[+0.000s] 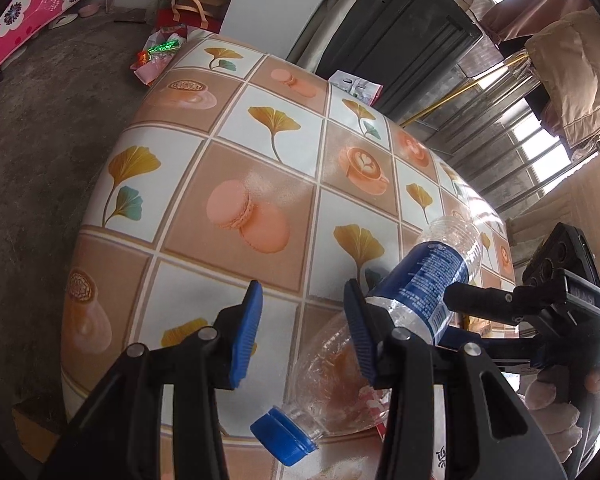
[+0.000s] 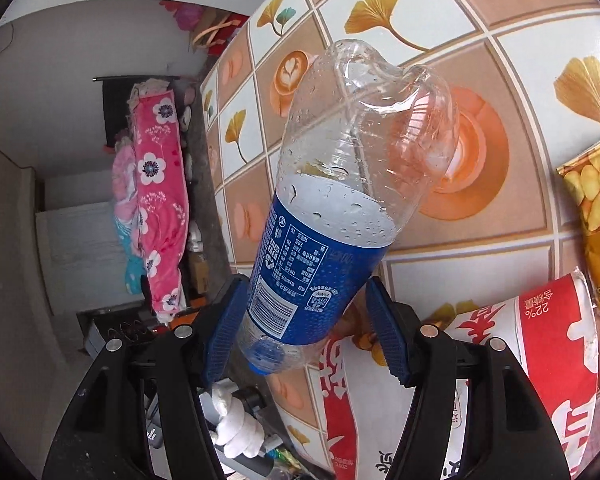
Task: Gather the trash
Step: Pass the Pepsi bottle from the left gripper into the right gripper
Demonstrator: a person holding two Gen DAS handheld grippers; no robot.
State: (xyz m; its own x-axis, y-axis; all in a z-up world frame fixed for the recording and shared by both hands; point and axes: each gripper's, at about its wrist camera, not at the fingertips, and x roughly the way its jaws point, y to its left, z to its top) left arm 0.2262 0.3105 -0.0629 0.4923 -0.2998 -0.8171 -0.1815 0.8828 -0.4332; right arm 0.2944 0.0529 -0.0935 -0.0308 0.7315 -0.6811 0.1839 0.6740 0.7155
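A clear plastic bottle with a blue label and a blue cap hangs tilted over the patterned table, cap end towards me. My right gripper comes in from the right and is shut on its labelled middle. In the right wrist view the bottle sticks out between the blue pads of that gripper, its dented base pointing away. My left gripper stands open just left of the bottle with nothing between its pads. The bottle's neck passes behind its right finger.
A red-and-white packet and a yellow snack bag lie on the table near the right gripper. A silvery pouch sits at the far table edge. Wrappers lie on the floor beyond. A gloved hand holds the right gripper.
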